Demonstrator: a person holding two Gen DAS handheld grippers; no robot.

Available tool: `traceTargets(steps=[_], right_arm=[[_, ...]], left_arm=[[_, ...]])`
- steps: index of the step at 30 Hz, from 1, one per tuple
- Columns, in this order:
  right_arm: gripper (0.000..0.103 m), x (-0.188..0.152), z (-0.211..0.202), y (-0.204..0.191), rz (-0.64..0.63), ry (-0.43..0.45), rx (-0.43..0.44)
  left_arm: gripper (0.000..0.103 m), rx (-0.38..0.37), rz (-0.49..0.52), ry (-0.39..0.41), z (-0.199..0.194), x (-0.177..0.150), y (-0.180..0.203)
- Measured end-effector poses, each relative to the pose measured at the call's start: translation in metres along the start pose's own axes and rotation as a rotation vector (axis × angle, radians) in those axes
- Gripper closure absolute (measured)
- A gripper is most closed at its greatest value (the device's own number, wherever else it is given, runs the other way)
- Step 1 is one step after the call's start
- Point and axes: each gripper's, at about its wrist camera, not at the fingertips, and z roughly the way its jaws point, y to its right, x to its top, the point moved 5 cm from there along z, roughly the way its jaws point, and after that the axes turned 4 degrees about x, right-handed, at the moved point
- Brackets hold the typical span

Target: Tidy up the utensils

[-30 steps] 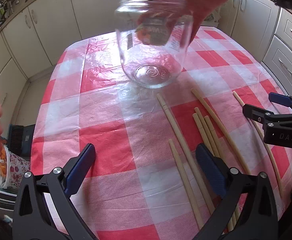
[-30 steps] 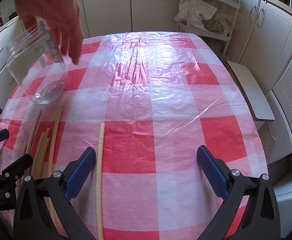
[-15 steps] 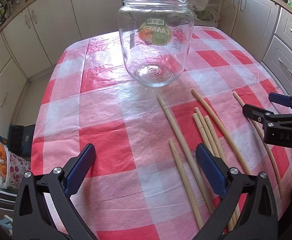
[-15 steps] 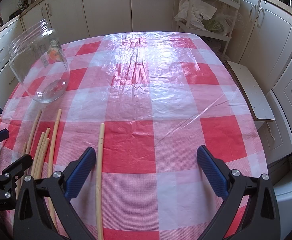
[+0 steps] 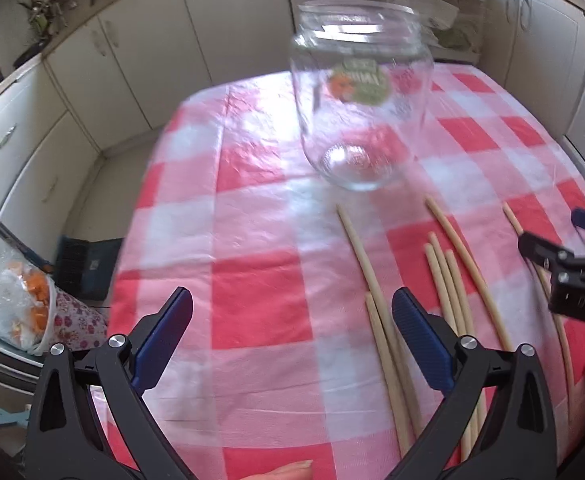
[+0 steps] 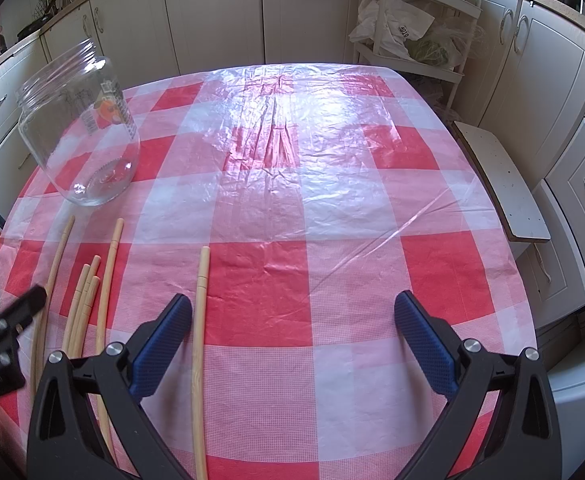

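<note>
An empty clear glass jar (image 5: 358, 100) with a green and orange label stands upright on the red-and-white checked tablecloth (image 5: 252, 288); it also shows at the left of the right wrist view (image 6: 82, 132). Several long wooden chopsticks (image 5: 448, 276) lie loose on the cloth in front of the jar, also seen in the right wrist view (image 6: 88, 300). One chopstick (image 6: 199, 344) lies apart, by my right gripper's left finger. My left gripper (image 5: 292, 344) is open and empty above the cloth, left of the chopsticks. My right gripper (image 6: 292, 344) is open and empty.
The round table (image 6: 492, 240) is ringed by white kitchen cabinets (image 6: 212, 12). A white bench (image 6: 500, 184) stands at the right edge. A shelf cart with bags (image 6: 408, 28) stands behind. A bag with orange contents (image 5: 24, 308) sits on the floor at the left.
A bare hand set the jar down on the cloth and withdrew. My left gripper has since shifted, its view now blurred and turned left. The right gripper has stayed still.
</note>
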Motion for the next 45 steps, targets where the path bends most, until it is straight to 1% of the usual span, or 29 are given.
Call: traceTargets(steps=[2, 4, 7, 10, 13, 17, 19, 21, 23, 26, 28, 29, 30, 31, 32, 34, 35, 37, 39, 40, 45], right_arm=[[0.006, 0.0, 0.0, 0.0, 0.0, 0.0, -0.001], [0.006, 0.002, 0.001, 0.0, 0.013, 0.002, -0.006], [0.006, 0.001, 0.001, 0.0, 0.016, 0.003, -0.006], [0.006, 0.001, 0.0, 0.001, 0.01, -0.005, 0.005], [0.006, 0.003, 0.0, 0.01, 0.031, -0.004, -0.009], [0.006, 0.009, 0.003, 0.022, 0.046, 0.003, -0.025], [0.006, 0.009, 0.003, 0.023, 0.043, 0.009, -0.021], [0.006, 0.008, 0.001, 0.019, 0.043, -0.008, -0.008], [0.006, 0.007, -0.006, 0.01, 0.028, -0.005, 0.033], [0.006, -0.001, -0.017, -0.01, -0.06, -0.012, 0.003], [0.006, -0.006, -0.021, -0.015, -0.069, -0.015, -0.001], [0.008, -0.009, -0.022, -0.018, -0.068, -0.022, 0.01], [0.016, -0.012, -0.022, -0.02, -0.069, -0.031, 0.01], [0.031, -0.015, -0.02, -0.022, -0.076, -0.046, 0.003], [0.033, -0.017, -0.02, -0.024, -0.077, -0.051, 0.013], [0.047, -0.018, -0.021, -0.027, -0.087, -0.054, 0.027], [0.049, -0.019, -0.023, -0.031, -0.104, -0.053, 0.021], [0.061, -0.021, -0.025, -0.036, -0.124, -0.053, 0.02], [0.063, -0.023, -0.025, -0.037, -0.119, -0.057, 0.041], [0.063, -0.025, -0.026, -0.036, -0.109, -0.057, 0.051], [0.062, -0.027, -0.028, -0.029, -0.103, -0.051, 0.086]], left_arm=[[0.007, -0.01, -0.034, 0.022, -0.004, 0.008, -0.005], [0.007, -0.003, -0.049, 0.04, -0.007, 0.013, -0.009], [0.007, -0.017, -0.08, 0.062, -0.007, 0.018, -0.013], [0.007, -0.013, -0.094, 0.054, 0.002, 0.019, -0.019], [0.007, -0.013, -0.109, 0.051, 0.006, 0.019, -0.02], [0.007, -0.028, -0.133, 0.055, 0.012, 0.017, -0.024], [0.007, -0.044, -0.153, 0.044, 0.019, 0.014, -0.026], [0.007, -0.053, -0.167, 0.007, 0.027, 0.009, -0.028], [0.007, -0.06, -0.181, -0.009, 0.029, 0.005, -0.031], [0.007, -0.074, -0.197, -0.001, 0.028, 0.004, -0.034], [0.007, -0.083, -0.197, 0.0, 0.026, 0.002, -0.034], [0.007, -0.09, -0.2, 0.008, 0.023, 0.001, -0.034], [0.007, -0.1, -0.199, 0.014, 0.02, 0.0, -0.034], [0.007, -0.115, -0.193, 0.016, 0.016, -0.001, -0.032], [0.007, -0.123, -0.18, 0.018, 0.012, -0.003, -0.03], [0.007, -0.125, -0.158, 0.006, 0.008, -0.005, -0.025], [0.007, -0.129, -0.146, -0.016, 0.009, -0.006, -0.021], [0.007, -0.121, -0.143, -0.055, 0.013, -0.007, -0.019], [0.007, -0.108, -0.141, -0.061, 0.013, -0.005, -0.018], [0.007, -0.102, -0.141, -0.046, 0.01, -0.004, -0.017], [0.007, -0.111, -0.117, -0.053, 0.008, 0.003, -0.002]])
